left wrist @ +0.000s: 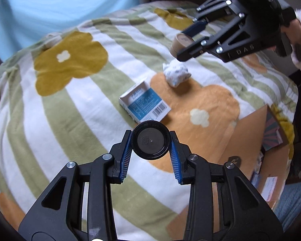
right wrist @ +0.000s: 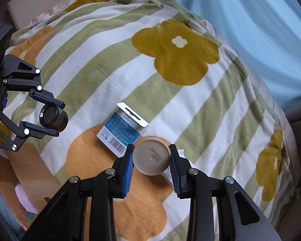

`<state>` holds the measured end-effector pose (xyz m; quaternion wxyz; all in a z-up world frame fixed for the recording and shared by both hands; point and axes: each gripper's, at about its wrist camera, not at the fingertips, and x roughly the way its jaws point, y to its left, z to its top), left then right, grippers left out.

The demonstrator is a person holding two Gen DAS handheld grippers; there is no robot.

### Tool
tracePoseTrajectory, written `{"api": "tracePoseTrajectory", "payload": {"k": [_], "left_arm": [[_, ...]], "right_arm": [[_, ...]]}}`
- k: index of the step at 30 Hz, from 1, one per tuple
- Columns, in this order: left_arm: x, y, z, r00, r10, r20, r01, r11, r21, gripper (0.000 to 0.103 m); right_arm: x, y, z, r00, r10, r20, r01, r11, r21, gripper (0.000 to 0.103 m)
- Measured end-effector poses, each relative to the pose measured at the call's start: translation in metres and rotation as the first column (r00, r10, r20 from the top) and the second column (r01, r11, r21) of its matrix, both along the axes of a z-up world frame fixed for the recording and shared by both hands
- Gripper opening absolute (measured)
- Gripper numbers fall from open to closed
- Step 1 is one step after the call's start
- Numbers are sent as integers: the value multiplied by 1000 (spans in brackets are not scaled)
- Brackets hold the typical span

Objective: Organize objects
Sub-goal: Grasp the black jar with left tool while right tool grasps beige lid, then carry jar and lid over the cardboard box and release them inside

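left gripper (left wrist: 150,145) pinching a black jar (left wrist: 150,140), right gripper (right wrist: 151,156) pinching a beige jar (right wrist: 151,156); smooth round sides risking slipping between the fingers onto the blanket (left wrist: 74,108)

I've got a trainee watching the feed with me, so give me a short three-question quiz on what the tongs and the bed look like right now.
1. True or false: the left tongs hold the beige jar.
2. Which lies on the blanket beside the blue-and-white box? A) a crumpled white wad B) a spoon C) a phone
3. Fill in: the right tongs are shut on a ____ jar.

Key:
1. False: they grip the black jar.
2. A: the crumpled white wad.
3. Beige: the beige jar.
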<state>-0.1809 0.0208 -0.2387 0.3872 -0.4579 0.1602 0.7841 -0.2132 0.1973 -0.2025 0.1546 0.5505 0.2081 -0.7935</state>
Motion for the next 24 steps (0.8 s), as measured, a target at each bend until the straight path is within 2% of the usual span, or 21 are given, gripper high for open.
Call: {"api": "tracePoseTrajectory", "payload": {"k": [6,12,17,24], "left_arm": [[30,-6,43,996,81,-40,-80,997,18,32],[75,-15,71,981,187,-44,-185,982,42,32],[112,-23,76,953,301,-23,-300,953,41,32],[155,-27,64,891,454,4,-454,890,37,32]], "right_arm": [[37,3,35,998,-63,-17,61,996,-65,31],[87,4,51,996,-94,1,93,989,-119,31],[127,10,54,983,-183,-5,180,973,-144,31],[177,14,49,958,-286,-6,281,942,-183,31]]}}
